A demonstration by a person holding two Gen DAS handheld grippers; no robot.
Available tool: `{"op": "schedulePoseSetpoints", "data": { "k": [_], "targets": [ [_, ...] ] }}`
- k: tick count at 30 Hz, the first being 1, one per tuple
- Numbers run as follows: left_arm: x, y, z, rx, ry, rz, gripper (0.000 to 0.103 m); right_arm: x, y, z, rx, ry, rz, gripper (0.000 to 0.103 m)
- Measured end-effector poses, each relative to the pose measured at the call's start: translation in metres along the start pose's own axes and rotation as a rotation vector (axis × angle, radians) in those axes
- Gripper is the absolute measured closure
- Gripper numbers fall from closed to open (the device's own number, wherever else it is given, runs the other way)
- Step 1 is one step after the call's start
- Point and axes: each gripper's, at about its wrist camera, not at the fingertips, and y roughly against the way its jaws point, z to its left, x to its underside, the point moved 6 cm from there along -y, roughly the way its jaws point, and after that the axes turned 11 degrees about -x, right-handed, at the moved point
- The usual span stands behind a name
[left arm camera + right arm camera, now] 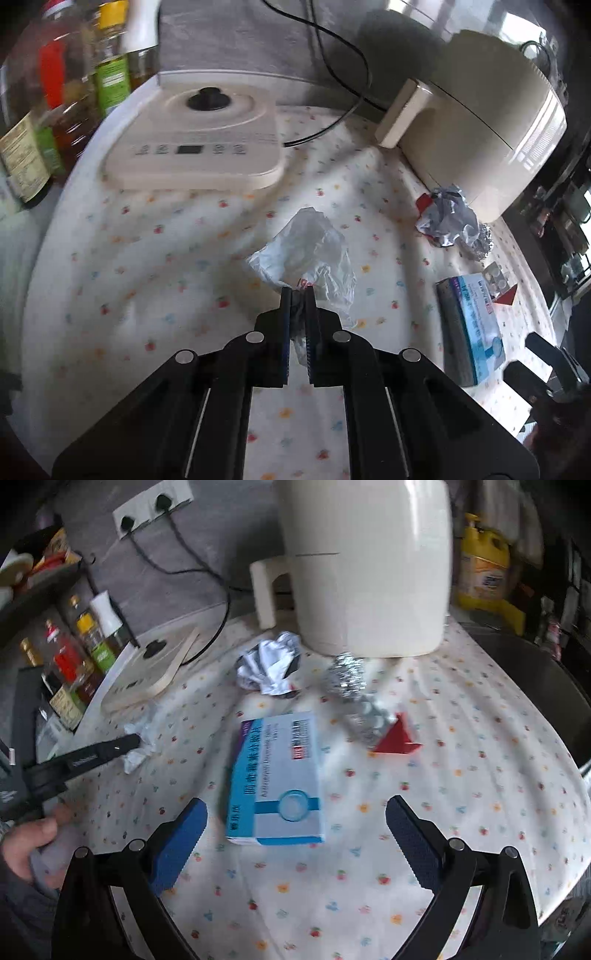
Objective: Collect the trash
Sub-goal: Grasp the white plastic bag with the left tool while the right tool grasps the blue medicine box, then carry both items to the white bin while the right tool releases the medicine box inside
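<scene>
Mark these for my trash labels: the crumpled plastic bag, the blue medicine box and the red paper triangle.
crumpled plastic bag (306, 247): left wrist view, its bunched upper body.
blue medicine box (279, 775): right wrist view, middle of its top face.
red paper triangle (397, 738): right wrist view, its flat centre.

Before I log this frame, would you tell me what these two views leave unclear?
- Left wrist view: the bottles are motion-blurred, labels unreadable.
- Left wrist view: the left gripper covers the pinched edge of the plastic wrapper.
- Right wrist view: the print on the blue medicine box is too blurred to read.
</scene>
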Motion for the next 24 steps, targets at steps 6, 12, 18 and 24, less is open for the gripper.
{"op": "schedulePoseSetpoints", "data": {
  "k": [6, 12, 18, 24],
  "targets": [
    [0.012, 0.017, 0.018, -0.035, 0.009, -0.010, 0.096, 0.001, -0.022, 0.008, 0.010, 0.022, 0.021, 0.008],
    [0.023, 0.036, 0.029, -0.033, 0.034, -0.031, 0.096, 0.008, -0.040, 0.015, 0.018, 0.063, 0.096, 0.041],
    [0.036, 0.057, 0.031, -0.032, 0.045, -0.057, 0.096, 0.011, -0.018, 0.023, 0.003, 0.093, 0.053, 0.041],
    [0.053, 0.076, 0.011, -0.021, 0.022, -0.072, 0.096, 0.025, 0.020, 0.017, -0.012, 0.085, 0.014, 0.041]
  ]
}}
